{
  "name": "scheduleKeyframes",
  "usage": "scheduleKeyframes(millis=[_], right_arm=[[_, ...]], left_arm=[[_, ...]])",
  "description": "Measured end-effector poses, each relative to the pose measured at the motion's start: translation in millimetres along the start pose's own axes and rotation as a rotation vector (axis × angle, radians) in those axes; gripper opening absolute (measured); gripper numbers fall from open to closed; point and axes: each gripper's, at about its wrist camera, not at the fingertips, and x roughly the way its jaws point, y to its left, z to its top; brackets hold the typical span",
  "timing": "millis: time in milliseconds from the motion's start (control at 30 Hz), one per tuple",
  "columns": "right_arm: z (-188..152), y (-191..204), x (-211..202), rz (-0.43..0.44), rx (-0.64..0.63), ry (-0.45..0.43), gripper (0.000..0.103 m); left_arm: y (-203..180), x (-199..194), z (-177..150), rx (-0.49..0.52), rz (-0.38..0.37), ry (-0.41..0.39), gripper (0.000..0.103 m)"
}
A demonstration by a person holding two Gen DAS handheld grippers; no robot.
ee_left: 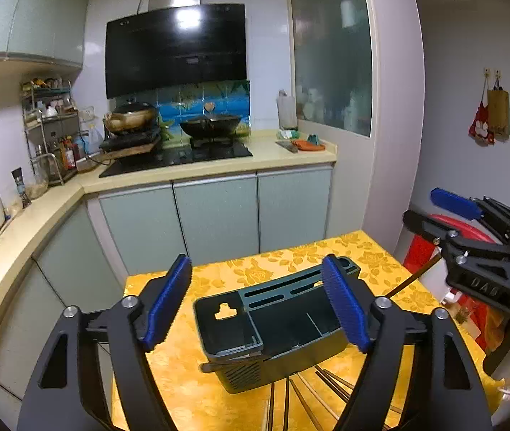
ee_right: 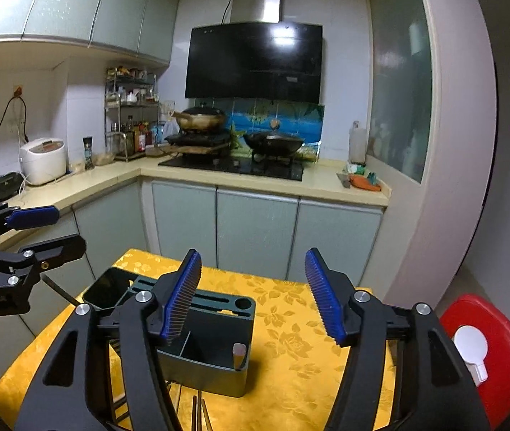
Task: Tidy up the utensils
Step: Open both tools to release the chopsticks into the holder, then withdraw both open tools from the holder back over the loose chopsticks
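Note:
A dark green utensil holder [ee_left: 273,330] with slots and compartments stands on the yellow flowered tablecloth [ee_left: 219,388]. It also shows in the right wrist view [ee_right: 212,352], with a metal handle [ee_right: 239,355] upright in one compartment. Several chopsticks [ee_left: 312,395] lie on the cloth in front of the holder. My left gripper [ee_left: 258,305] is open above the holder and empty. My right gripper [ee_right: 253,294] is open and empty, above the holder's right side. The right gripper [ee_left: 445,222] shows at the right of the left wrist view, with a thin stick [ee_left: 413,276] below it.
The table [ee_right: 327,323] stands before a kitchen counter [ee_right: 255,179] with a stove, two woks and a rice cooker [ee_right: 43,160]. A red container with a white lid cap [ee_right: 485,352] sits to the table's right. A wall corner rises at the right.

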Motion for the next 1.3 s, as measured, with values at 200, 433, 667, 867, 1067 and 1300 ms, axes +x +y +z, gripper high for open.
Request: scheduleKeyframes(millis=[200,433,667,867,1067,1300], right_arm=[[5,-9,-37,-0.018,0.023,-0.069,0.067],[-13,-14,-72,-0.01,0.041,-0.092,0.067],[-61,-6,-101,-0.01,0.041,-0.066,0.067],[-103,9,-118,-0.018,0.004,-0.034,0.067],[-141,15,-126,0.003,0.018,0.007,0.067],[-171,20,-138,0.013,0.031,0.034,0.067]], left_arm=[[3,-30,-6,-0.005,0.015,-0.044,0.079],[7,-63,-38,-0.004,0.035,-0.064,0.08],[11,-87,-87,-0.003,0.055,-0.044,0.08],[19,-95,-128,-0.012,0.073,0.013,0.08],[29,-99,-174,-0.026,0.105,0.067,0.08],[30,-103,-220,-0.009,0.139,0.116,0.08]])
